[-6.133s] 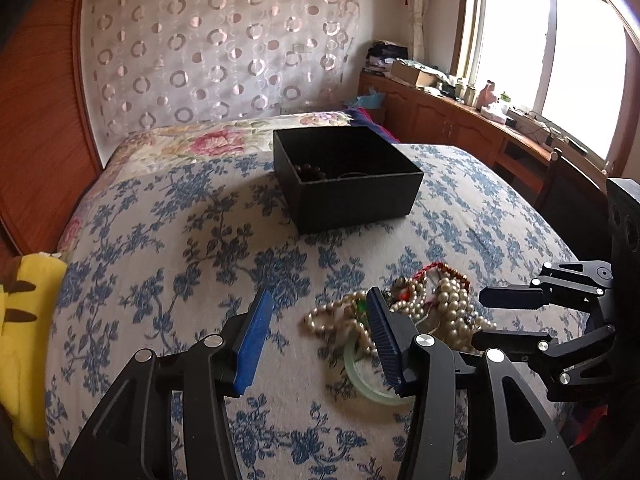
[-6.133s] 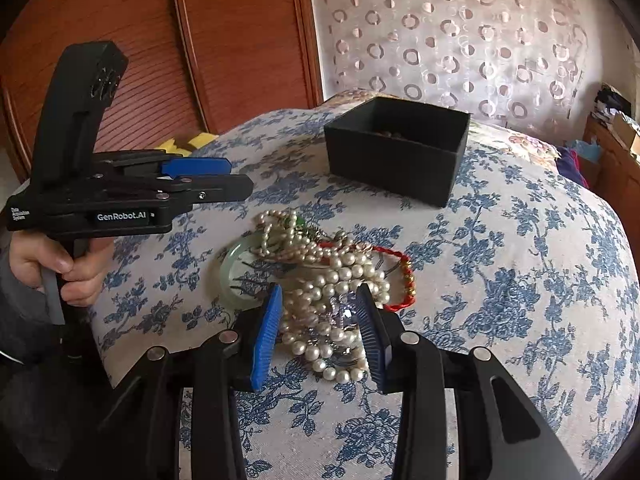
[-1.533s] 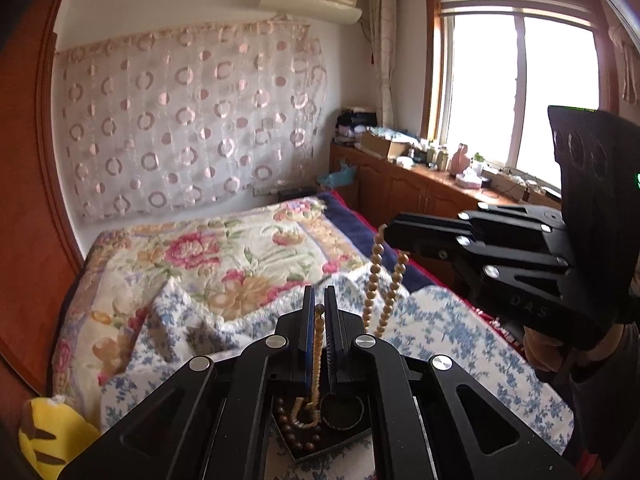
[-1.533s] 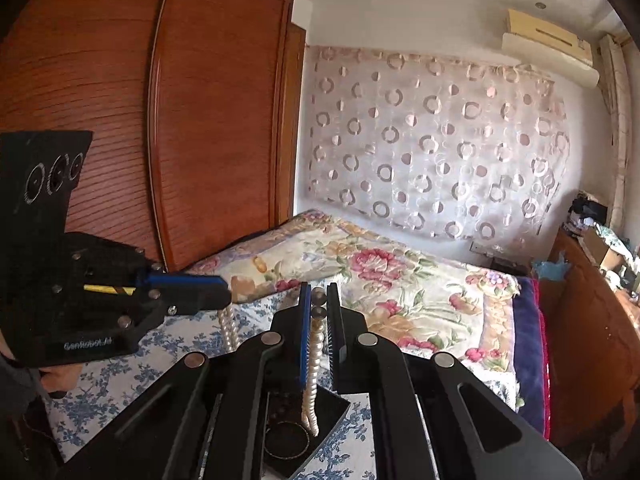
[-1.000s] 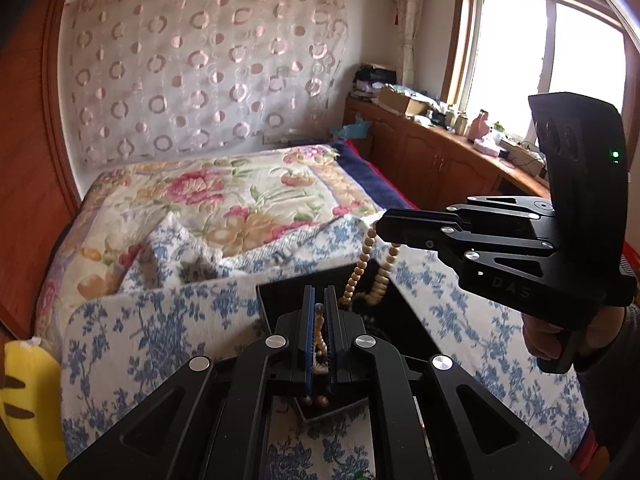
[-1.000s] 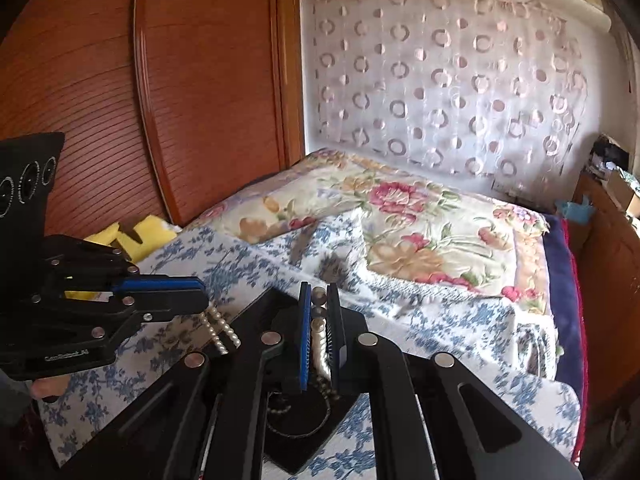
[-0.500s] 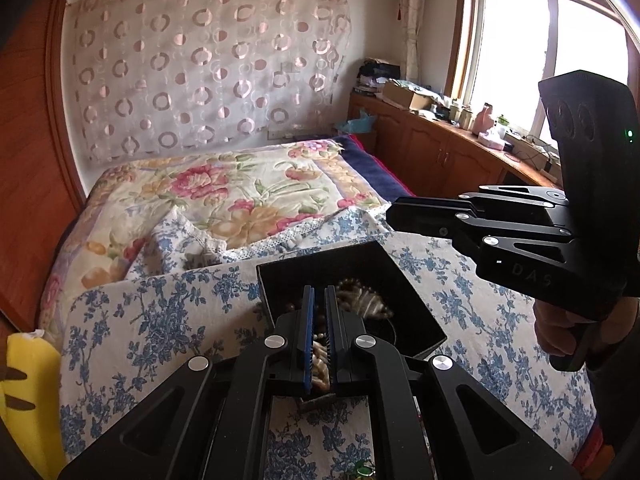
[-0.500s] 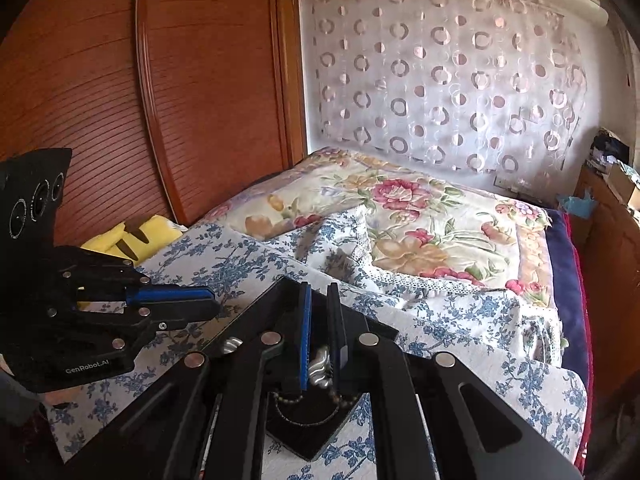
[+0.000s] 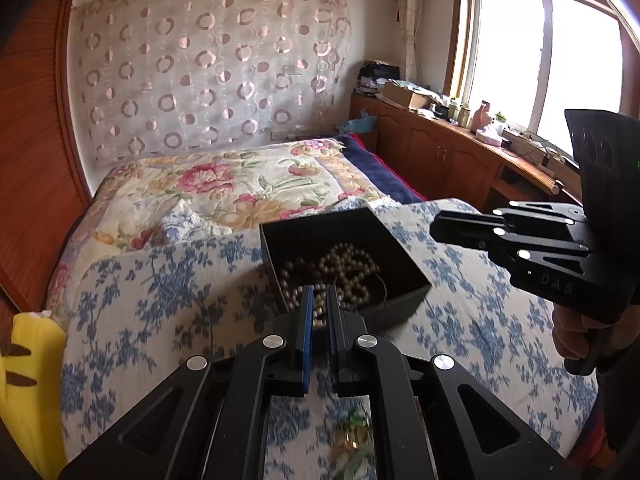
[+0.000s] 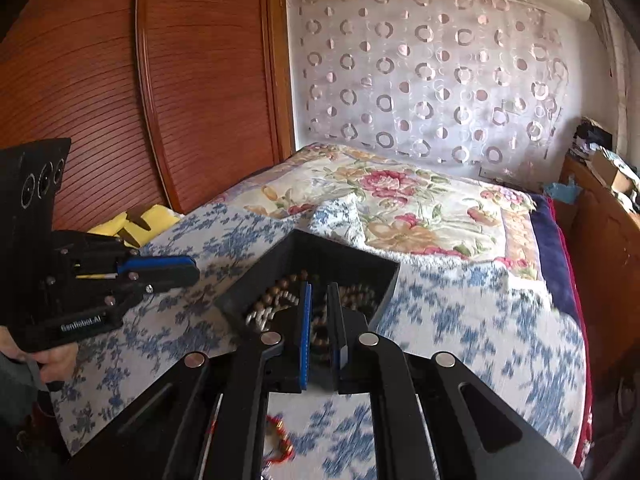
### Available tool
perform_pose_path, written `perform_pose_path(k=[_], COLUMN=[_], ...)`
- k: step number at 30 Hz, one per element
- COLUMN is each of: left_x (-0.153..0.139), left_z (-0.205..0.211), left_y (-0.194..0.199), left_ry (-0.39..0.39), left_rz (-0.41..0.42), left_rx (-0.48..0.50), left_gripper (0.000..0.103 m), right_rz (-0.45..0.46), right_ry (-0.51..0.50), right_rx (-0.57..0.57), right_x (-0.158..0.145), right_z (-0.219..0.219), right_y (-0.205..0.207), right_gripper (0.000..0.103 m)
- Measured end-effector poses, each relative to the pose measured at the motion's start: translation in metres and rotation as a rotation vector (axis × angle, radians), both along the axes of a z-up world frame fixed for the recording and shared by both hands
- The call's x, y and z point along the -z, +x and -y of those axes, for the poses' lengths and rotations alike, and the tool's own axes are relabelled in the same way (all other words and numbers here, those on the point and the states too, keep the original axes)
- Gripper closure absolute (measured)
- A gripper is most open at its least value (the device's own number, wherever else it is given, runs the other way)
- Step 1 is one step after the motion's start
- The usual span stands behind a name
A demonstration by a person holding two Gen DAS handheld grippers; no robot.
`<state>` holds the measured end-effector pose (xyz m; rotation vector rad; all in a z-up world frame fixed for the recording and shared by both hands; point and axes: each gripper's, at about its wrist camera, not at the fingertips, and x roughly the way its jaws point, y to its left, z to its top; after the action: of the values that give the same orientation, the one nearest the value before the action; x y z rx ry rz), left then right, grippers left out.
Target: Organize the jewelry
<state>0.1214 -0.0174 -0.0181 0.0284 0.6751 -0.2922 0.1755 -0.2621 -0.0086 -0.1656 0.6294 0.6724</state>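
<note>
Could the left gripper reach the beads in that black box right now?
Probably yes. The left gripper hangs just over the near edge of the open black box, and nothing covers the beads. Its jaws are only slightly apart and would need opening.

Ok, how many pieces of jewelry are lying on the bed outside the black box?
2: a green and amber piece beneath the left tongs, a red beaded piece beneath the right tongs. More may be hidden under the tongs.

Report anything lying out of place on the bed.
A red bead bracelet and a green piece lie loose on the blue floral bedspread, outside the black box that holds the other beads.
</note>
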Motion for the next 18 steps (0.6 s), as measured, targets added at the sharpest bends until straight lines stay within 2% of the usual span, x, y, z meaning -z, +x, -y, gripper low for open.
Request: perform_pose_path(k=[2,5,13,15,18], left_x=[0.002,0.006,0.022,0.029,0.038], left_z=[-0.001,-0.002,-0.001,-0.003,-0.006], left_y=[-0.008,-0.022,-0.052,-0.059,-0.068], left_ry=[0.002,-0.004,-0.003,-0.004,-0.004], left_rz=[0.001,0.003,-0.015,-0.025,-0.036], left_rx=[0.001,0.005,0.017,0.014,0.005], left_gripper=[0.096,0.089,0.086,0.078,0.076], right_rz=[-0.008,-0.018,-0.057,-0.074,-0.094], right_ry=[-0.003,-0.006,-0.010,-0.014,-0.033], right_rx=[0.006,0.017,0.028,0.024,0.013], right_x=[0.006,0.016,0.035,0.042,0.053], right_z=[0.003,0.007,0.015,0.015,0.014], right_y=[-0.012,-0.031,-0.063,-0.070,-0.076], right_gripper=[0.094,0.094,0.094,0.094,0.094])
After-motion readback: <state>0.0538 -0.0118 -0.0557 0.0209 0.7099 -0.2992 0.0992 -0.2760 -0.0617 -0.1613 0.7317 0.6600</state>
